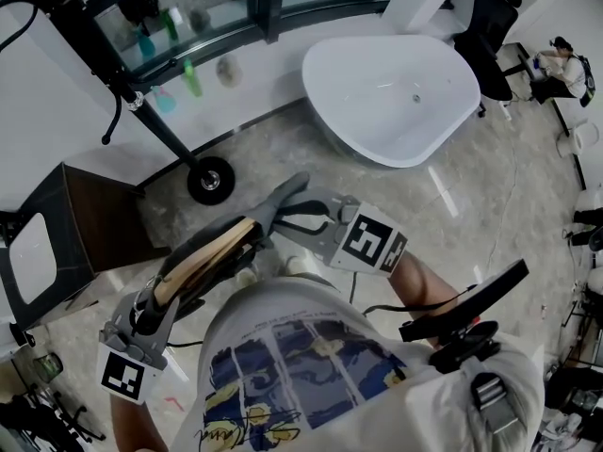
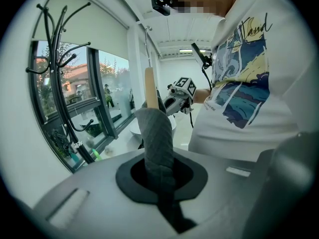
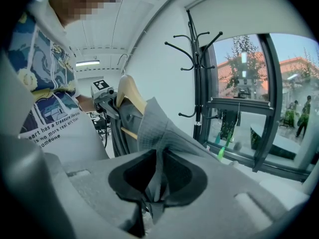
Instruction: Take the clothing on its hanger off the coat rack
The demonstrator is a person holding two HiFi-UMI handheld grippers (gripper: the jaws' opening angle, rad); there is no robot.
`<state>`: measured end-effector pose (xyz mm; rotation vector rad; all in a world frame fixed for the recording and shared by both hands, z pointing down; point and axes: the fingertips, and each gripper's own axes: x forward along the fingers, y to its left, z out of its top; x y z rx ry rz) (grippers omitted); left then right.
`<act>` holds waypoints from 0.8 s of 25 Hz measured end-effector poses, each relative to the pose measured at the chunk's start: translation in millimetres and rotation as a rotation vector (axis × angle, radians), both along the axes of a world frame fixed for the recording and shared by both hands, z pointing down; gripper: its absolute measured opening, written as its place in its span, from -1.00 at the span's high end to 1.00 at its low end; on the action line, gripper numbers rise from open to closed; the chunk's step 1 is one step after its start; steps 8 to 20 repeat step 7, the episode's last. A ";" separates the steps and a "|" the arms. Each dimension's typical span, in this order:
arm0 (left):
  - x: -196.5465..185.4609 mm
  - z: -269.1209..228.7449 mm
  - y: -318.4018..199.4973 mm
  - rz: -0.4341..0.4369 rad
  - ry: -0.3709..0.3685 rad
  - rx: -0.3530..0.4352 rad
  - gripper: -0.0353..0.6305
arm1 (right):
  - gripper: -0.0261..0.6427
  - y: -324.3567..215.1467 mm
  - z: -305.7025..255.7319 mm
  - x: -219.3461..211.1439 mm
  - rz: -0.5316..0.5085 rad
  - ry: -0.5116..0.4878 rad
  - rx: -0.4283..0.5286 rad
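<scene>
Clenched on grey cloth, the left gripper and the right gripper are each shown with jaws pressed together on a fold of the garment. The garment is held off the coat rack, stretched between the two grippers in front of the person's printed T-shirt.

The hook of the hanger cannot be made out. In the head view only a stretch of the hanger's wood is exposed, the rest being covered by cloth and the gripper bodies. The rack's top is cut off in that view, and little more than its round base is seen.

A grey marbled floor is spread below, with a white bathtub at the far right. A window wall is seen behind the rack, and a dark cabinet at the left.

The hanger's long axis is seen running from near left to far right, well apart from the rack.
</scene>
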<state>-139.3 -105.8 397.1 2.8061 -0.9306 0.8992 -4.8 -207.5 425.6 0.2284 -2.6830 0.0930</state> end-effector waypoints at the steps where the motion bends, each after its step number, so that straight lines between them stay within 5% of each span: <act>1: 0.1 -0.5 -1.3 -0.003 0.005 -0.001 0.89 | 0.78 -1.2 -0.3 0.0 0.002 0.001 0.001; 20: -0.2 -3.6 -7.9 0.012 -0.002 0.004 0.89 | 0.81 -8.8 -2.7 -0.7 0.009 0.000 -0.003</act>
